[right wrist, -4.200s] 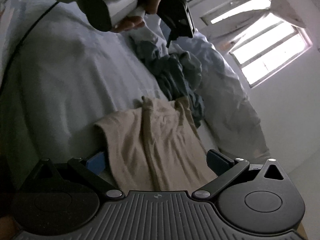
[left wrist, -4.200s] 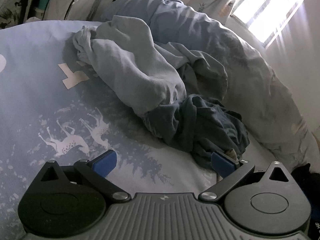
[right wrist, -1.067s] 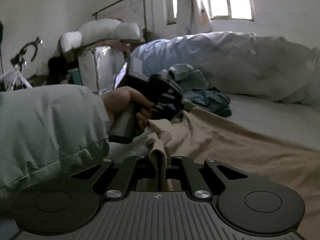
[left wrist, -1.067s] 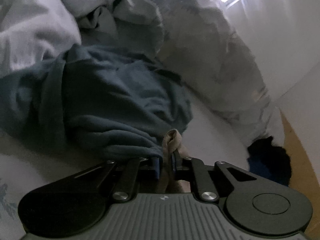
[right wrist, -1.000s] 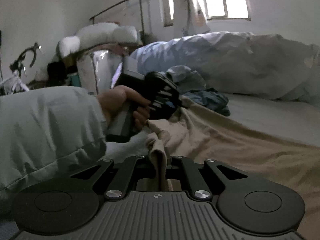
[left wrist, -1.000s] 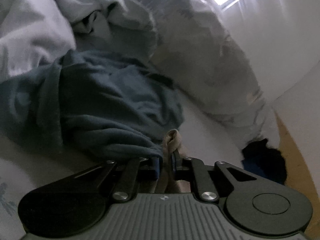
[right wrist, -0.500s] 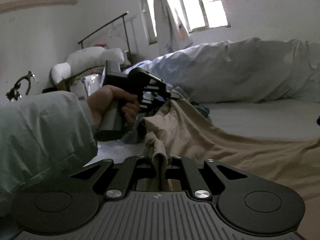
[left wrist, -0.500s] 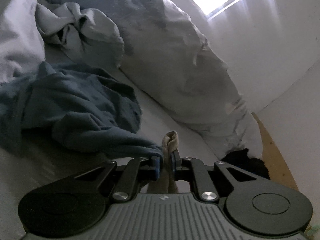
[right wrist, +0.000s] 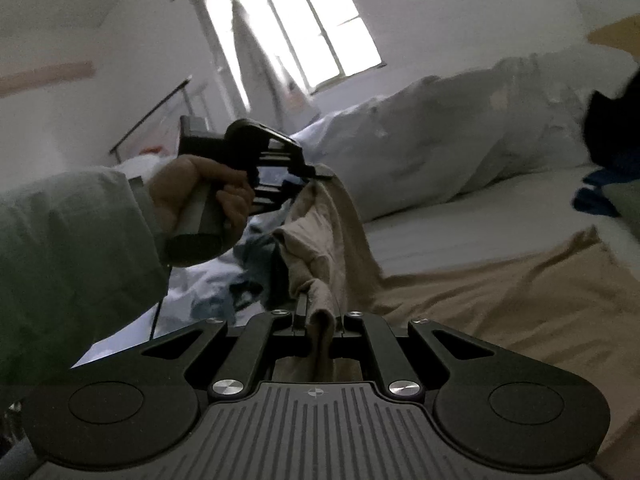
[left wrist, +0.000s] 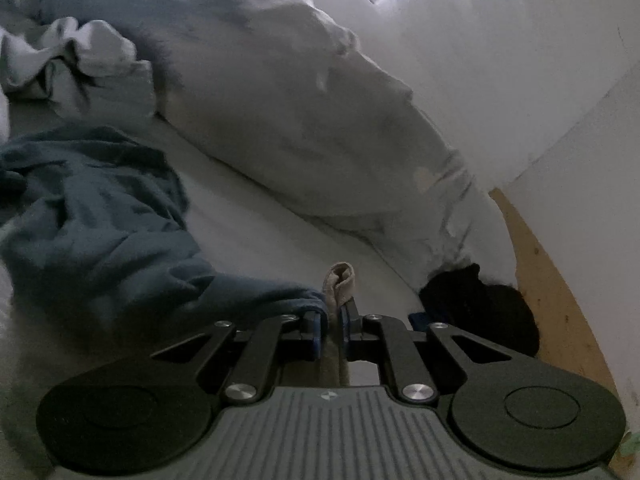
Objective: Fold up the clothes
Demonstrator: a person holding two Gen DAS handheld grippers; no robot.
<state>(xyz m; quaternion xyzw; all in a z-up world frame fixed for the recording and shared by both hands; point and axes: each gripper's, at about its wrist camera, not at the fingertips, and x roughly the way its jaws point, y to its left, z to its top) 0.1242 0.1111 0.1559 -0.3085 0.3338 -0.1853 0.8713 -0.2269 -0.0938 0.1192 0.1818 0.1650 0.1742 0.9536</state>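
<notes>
A beige garment [right wrist: 460,304] hangs between both grippers above the bed, its far part still lying on the mattress [right wrist: 460,216]. My right gripper [right wrist: 319,322] is shut on one bunched edge of it. My left gripper [right wrist: 316,176], seen ahead in a person's hand [right wrist: 192,192], is shut on another edge, held higher. In the left wrist view, the left gripper [left wrist: 331,316] pinches a small beige fold [left wrist: 340,280] that sticks out past its blue pads.
A heap of dark blue clothes [left wrist: 92,208] lies left on the bed, with pale clothes [left wrist: 80,68] behind. A big rolled duvet [left wrist: 300,112] runs along the wall. A black item [left wrist: 480,304] sits at the bed's corner. A window [right wrist: 304,28] glows behind.
Both grippers have risen and swung with the beige garment, lifting its held edge off the bed. The left gripper now sits higher, and the blue heap has slid left in its view.
</notes>
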